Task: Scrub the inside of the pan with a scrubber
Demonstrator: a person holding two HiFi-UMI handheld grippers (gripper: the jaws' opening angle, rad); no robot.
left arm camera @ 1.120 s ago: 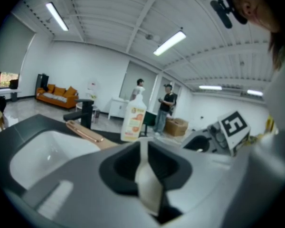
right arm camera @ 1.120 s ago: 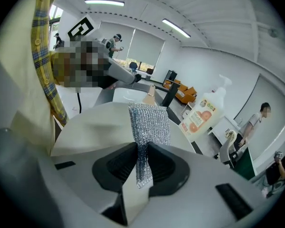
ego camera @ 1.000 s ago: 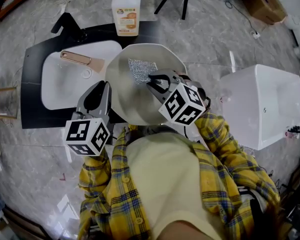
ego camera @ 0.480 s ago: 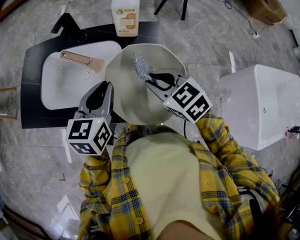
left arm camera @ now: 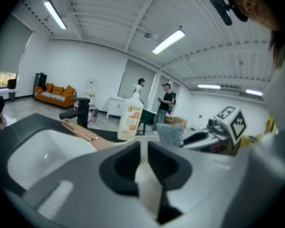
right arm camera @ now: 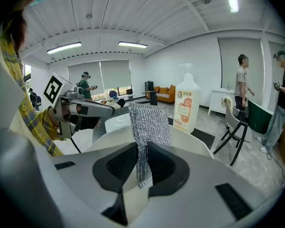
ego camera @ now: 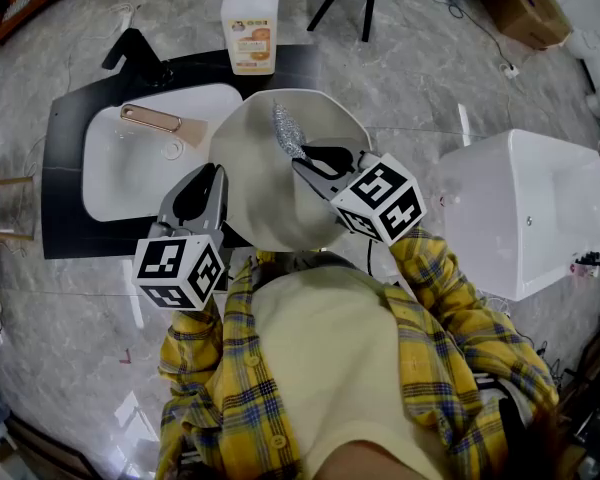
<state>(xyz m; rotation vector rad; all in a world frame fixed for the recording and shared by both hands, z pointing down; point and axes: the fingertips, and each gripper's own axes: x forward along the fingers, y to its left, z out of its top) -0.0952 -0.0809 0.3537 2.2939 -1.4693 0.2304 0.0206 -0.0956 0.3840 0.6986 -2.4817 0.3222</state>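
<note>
The left gripper [ego camera: 208,178] has its fingers closed tight on the near-left rim of the pan [ego camera: 270,208], holding it over the right edge of the sink [ego camera: 120,183]. The right gripper [ego camera: 305,160] pinches the silver mesh scrubber [ego camera: 285,130] between narrow fingers, inside the pan's far half. A soap bottle [ego camera: 250,18] stands on the bench [ego camera: 70,233] beyond.

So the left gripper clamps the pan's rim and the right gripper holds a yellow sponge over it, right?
Not a yellow sponge: the right gripper holds a silver mesh scrubber, pinched between its jaws in the right gripper view. The left gripper does clamp the pan at its rim.
</note>
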